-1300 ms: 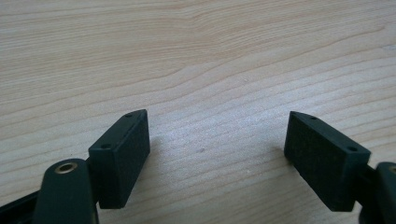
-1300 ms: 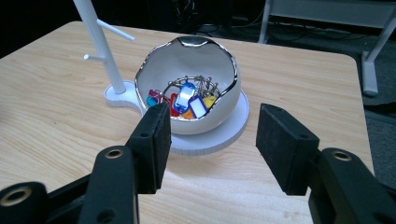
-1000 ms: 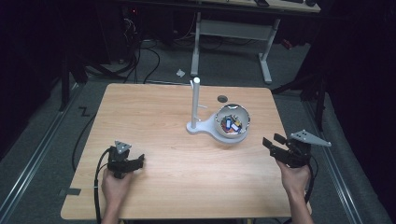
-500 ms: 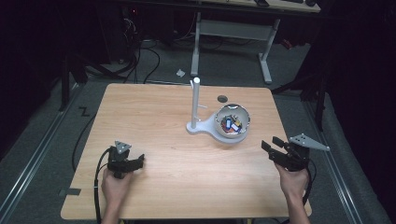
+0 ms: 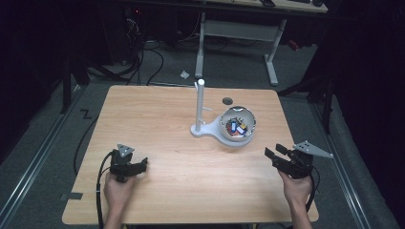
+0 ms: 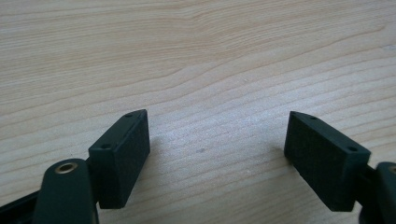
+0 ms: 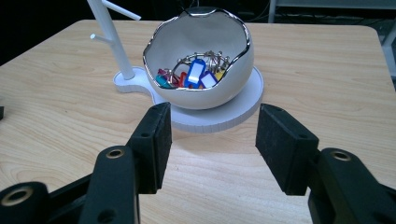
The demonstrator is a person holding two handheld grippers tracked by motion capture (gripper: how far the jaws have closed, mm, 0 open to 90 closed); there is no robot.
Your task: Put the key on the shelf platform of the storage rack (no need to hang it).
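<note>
A white egg-shaped bowl (image 5: 237, 125) (image 7: 201, 65) with a jagged silver rim sits on a white round base (image 7: 224, 116) right of the table's middle. Inside it lie several coloured key tags (image 7: 196, 74) on metal rings. A white post with short pegs (image 5: 199, 102) (image 7: 112, 39) rises from the same base to the bowl's left. My right gripper (image 5: 276, 155) (image 7: 212, 140) stands open near the table's right front, pointing at the bowl, nothing between its fingers. My left gripper (image 5: 138, 164) (image 6: 217, 154) rests open at the left front over bare wood.
The wooden table (image 5: 157, 124) has a round cable hole (image 5: 227, 100) behind the bowl. Dark floor with cables and a desk frame (image 5: 239, 33) lie beyond the far edge. Each gripper trails a black cable off the front edge.
My right gripper has shifted slightly toward the front of the table. The left gripper and the bowl have not moved.
</note>
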